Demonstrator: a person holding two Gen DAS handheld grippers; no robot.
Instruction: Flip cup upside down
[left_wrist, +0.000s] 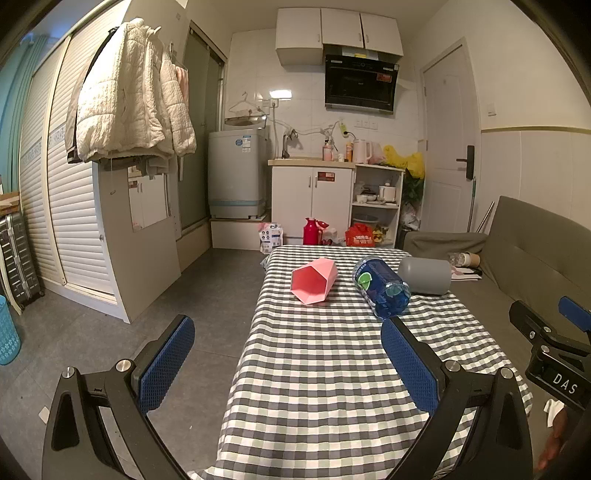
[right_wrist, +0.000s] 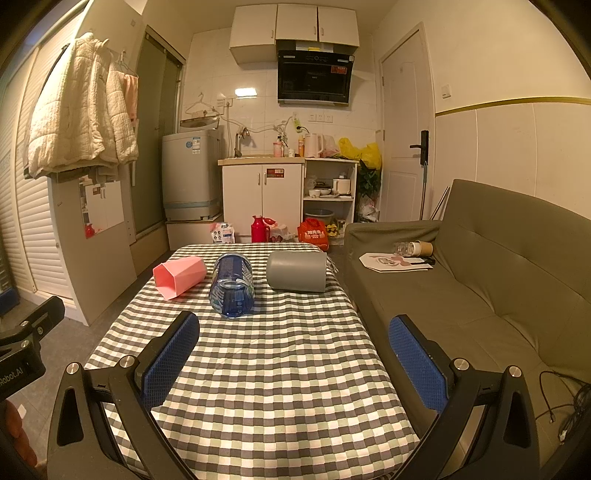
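A pink faceted cup (left_wrist: 314, 280) lies on its side on the checked tablecloth (left_wrist: 325, 369), mouth toward me; it also shows in the right wrist view (right_wrist: 179, 276). A clear blue cup (left_wrist: 382, 288) lies on its side beside it, also in the right wrist view (right_wrist: 232, 284). A grey cup (left_wrist: 424, 275) lies on its side at the far right, also in the right wrist view (right_wrist: 297, 271). My left gripper (left_wrist: 288, 365) is open and empty, well short of the cups. My right gripper (right_wrist: 293, 362) is open and empty, also short of them.
A grey-green sofa (right_wrist: 480, 295) runs along the table's right side with papers and a paper cup (right_wrist: 421, 249) on it. Beyond the table stand a red thermos (right_wrist: 260, 229), bags, a white cabinet (right_wrist: 262, 195) and a washing machine (right_wrist: 190, 173). The table's left edge drops to the tiled floor (left_wrist: 207, 302).
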